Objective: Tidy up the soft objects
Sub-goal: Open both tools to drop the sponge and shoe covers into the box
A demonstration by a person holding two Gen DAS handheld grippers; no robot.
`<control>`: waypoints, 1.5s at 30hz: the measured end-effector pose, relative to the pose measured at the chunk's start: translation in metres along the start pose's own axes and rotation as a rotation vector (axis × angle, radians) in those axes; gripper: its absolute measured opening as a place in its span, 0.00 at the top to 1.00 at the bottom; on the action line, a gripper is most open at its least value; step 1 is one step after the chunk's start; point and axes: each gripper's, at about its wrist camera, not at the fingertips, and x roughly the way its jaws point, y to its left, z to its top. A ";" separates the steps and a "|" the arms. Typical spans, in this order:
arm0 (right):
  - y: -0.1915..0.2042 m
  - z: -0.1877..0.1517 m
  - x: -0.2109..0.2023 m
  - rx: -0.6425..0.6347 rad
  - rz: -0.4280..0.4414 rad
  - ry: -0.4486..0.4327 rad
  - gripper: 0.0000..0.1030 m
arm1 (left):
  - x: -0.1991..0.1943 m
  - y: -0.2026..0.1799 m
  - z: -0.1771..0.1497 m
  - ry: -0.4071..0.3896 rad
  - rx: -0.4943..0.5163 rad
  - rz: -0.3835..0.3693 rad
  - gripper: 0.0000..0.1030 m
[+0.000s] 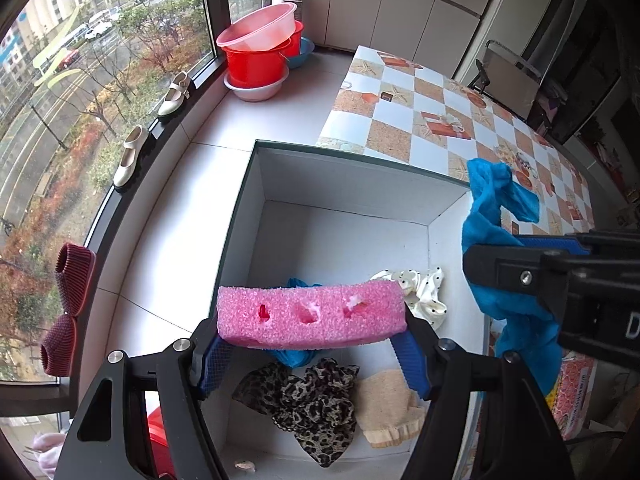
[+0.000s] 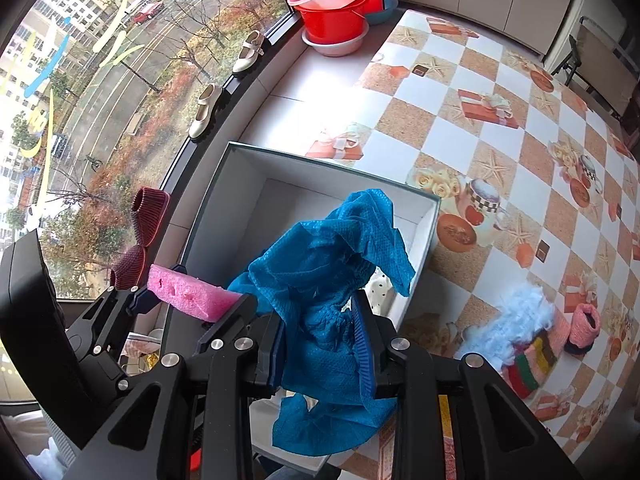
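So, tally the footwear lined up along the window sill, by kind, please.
Cream strap shoes: 2
Maroon knitted slippers: 2
Total: 4

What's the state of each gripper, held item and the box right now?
left gripper: shut on the pink sponge, above the box.
right gripper: shut on the blue cloth, which hangs crumpled.
white box: open, partly filled with soft items.
leopard scrunchie: lying in the box.
fluffy blue item: on the table, outside the box.
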 end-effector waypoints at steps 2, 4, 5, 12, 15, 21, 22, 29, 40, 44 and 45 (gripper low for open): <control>0.000 0.002 0.003 0.007 0.005 0.003 0.70 | 0.003 0.002 0.000 0.010 0.000 0.002 0.29; 0.001 0.005 0.005 0.013 0.010 0.006 0.70 | 0.005 0.004 0.000 0.015 0.000 0.006 0.29; 0.001 0.006 0.006 0.015 0.011 0.007 0.70 | 0.007 0.004 0.000 0.019 0.002 0.005 0.29; 0.005 0.010 0.016 0.022 0.021 0.019 0.70 | 0.015 0.000 0.002 0.042 0.018 0.007 0.29; 0.005 0.011 0.019 0.024 0.024 0.021 0.70 | 0.017 0.000 0.003 0.050 0.020 0.009 0.29; 0.002 0.010 0.025 0.027 0.018 0.032 0.70 | 0.022 -0.001 0.003 0.066 0.018 0.013 0.29; 0.002 0.010 0.025 0.027 0.017 0.033 0.70 | 0.023 -0.001 0.002 0.069 0.020 0.014 0.29; 0.005 0.010 0.028 0.003 0.018 0.038 0.70 | 0.026 0.000 -0.001 0.085 0.015 0.016 0.29; 0.005 0.013 0.034 0.009 0.014 0.046 0.70 | 0.030 0.000 -0.002 0.109 0.010 0.016 0.29; 0.006 0.014 0.036 0.008 0.012 0.051 0.70 | 0.033 0.000 -0.003 0.118 0.009 0.015 0.29; 0.006 0.013 0.036 0.007 0.012 0.052 0.70 | 0.033 0.000 -0.003 0.120 0.008 0.015 0.29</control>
